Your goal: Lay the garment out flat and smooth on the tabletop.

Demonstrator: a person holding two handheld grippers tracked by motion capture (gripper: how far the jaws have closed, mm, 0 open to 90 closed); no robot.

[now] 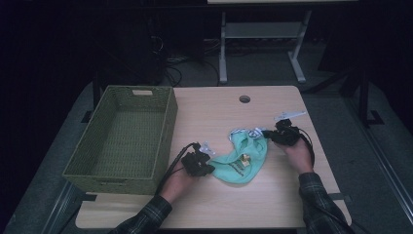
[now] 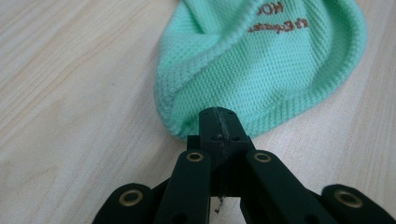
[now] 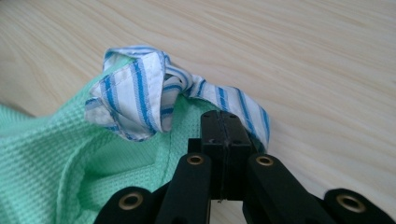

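Table carries a woven green basket at far left, empty, probably the drop target, so I'm working just right of it. Mint mesh shirt lies bunched mid-table between my hands. Left gripper is clamped on its rounded hem edge; right gripper is pinched at the blue-striped collar. Opposite ends held so I can tension the fabric before folding or lifting.
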